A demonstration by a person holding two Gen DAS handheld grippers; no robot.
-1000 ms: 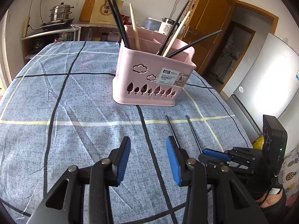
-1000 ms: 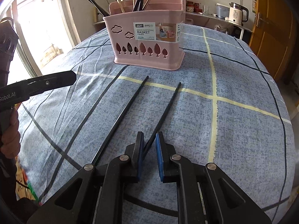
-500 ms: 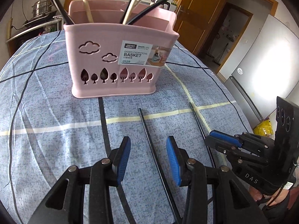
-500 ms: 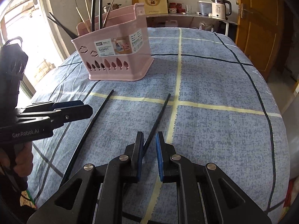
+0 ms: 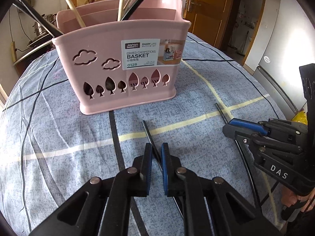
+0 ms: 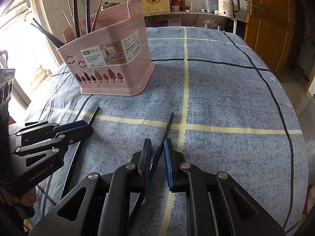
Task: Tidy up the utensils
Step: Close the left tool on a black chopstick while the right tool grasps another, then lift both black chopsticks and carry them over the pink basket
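Checked cloth [image 5: 59, 137] — pink "BASKET" holder [image 5: 110, 63]

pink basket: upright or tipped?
Upright. The pink basket stands flat on its base on the blue tablecloth, open top up, with chopsticks leaning out of it; the right wrist view agrees.

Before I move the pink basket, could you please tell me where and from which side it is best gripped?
Grip the basket by the top rim of its right end wall, coming straight down from above. That wall is thin and upright, so it should fit between two fingers, and it stands clear of the chopsticks, which lean out of the left and middle.
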